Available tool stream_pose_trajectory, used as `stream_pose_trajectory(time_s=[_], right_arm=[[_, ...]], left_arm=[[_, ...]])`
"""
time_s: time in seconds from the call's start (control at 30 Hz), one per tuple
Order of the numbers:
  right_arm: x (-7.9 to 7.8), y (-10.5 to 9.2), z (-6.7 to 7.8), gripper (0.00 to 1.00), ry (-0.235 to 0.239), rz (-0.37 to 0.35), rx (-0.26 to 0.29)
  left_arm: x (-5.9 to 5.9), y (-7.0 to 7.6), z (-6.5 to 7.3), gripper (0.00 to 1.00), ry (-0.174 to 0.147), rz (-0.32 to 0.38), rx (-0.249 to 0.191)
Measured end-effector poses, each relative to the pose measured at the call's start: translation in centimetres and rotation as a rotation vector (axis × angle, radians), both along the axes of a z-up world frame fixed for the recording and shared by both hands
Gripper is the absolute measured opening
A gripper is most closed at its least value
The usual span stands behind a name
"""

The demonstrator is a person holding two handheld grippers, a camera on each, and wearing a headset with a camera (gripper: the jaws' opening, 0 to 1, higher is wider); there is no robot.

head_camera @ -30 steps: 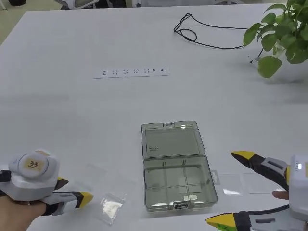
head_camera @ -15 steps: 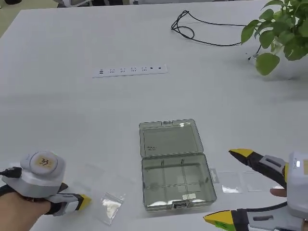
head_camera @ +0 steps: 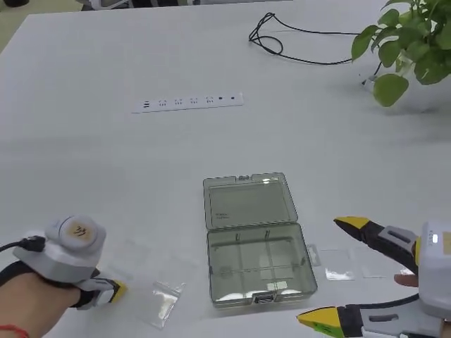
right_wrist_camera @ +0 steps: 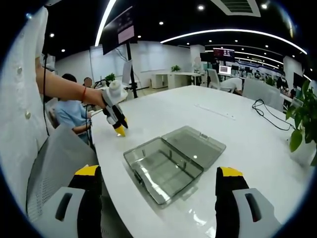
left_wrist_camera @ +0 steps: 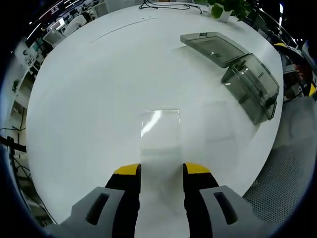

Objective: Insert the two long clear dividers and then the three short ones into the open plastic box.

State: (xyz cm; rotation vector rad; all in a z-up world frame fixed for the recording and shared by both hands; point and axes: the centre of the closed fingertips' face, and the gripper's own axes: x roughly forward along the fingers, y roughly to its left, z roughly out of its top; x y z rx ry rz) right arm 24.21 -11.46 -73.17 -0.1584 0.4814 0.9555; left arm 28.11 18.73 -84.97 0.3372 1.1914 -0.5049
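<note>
Just ahead of the narrowly parted left gripper [left_wrist_camera: 161, 171] lies 1 clear divider [left_wrist_camera: 159, 128]

White table [head_camera: 106, 162] w/ white power strip [head_camera: 187, 103] far-centre, coiled black cable [head_camera: 271, 44] beyond it to the right, green potted plant [head_camera: 405, 49] at far-right corner, small clear bag [head_camera: 163, 303] near front-left edge; bg office w/ ceiling light strips [right_wrist_camera: 106, 22], seated person [right_wrist_camera: 67, 116].

So the left hand-held gripper [head_camera: 115, 289] sits low, well off to the left of the plastic box [head_camera: 261, 264], with its jaws only a little apart and the left hand [head_camera: 35, 301] wrapped around it. The right hand-held gripper [head_camera: 332, 273] is just right of the box, jaws spread wide, tips pointing left.
</note>
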Motion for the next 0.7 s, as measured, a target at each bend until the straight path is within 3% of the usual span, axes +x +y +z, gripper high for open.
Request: stream_pose_trajectory(time_s=[0.33,0.7], right_arm=[[-0.16,-0.13,-0.12,0.96,0.0,-0.004,-0.001],[-0.5,0.17,-0.1,0.96,0.001,0.006,-0.007]], left_arm=[[-0.07,0.0,-0.05,0.32,0.022,-0.003,0.004],[-0.29,-0.24,0.15,0.31,0.028,0.051,-0.068]])
